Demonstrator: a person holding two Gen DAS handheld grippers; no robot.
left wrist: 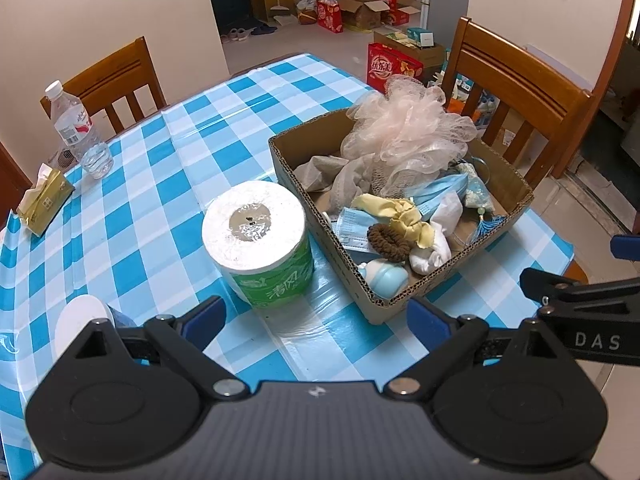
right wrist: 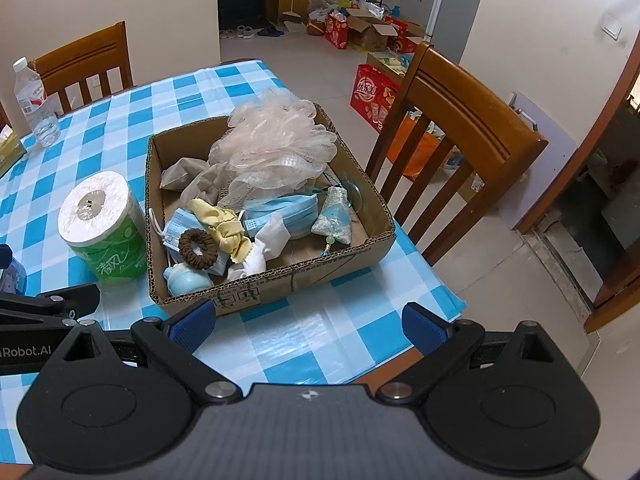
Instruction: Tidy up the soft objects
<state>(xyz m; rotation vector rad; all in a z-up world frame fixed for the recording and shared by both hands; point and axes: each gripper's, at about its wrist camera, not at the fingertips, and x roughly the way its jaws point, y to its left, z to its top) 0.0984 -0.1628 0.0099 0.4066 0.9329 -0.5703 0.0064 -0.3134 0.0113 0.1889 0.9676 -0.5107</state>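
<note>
A cardboard box (left wrist: 404,298) (right wrist: 276,288) stands on the blue checked table and holds soft things: a pink bath pouf (left wrist: 408,120) (right wrist: 276,140), blue face masks (left wrist: 440,190) (right wrist: 280,208), a yellow scrunchie (left wrist: 400,212) (right wrist: 224,224), a brown scrunchie (left wrist: 386,240) (right wrist: 198,248), a white sock (right wrist: 260,252) and a pale blue toy (left wrist: 386,276) (right wrist: 186,280). A toilet roll (left wrist: 256,240) (right wrist: 100,228) stands left of the box. My left gripper (left wrist: 316,316) is open and empty in front of the roll and box. My right gripper (right wrist: 310,326) is open and empty before the box's near wall.
A water bottle (left wrist: 78,128) (right wrist: 34,104) and a tissue pack (left wrist: 44,200) sit at the table's far left. A white round object (left wrist: 80,320) lies by my left fingers. Wooden chairs (left wrist: 520,96) (right wrist: 452,132) stand behind and right of the table. The table edge (right wrist: 448,304) is near.
</note>
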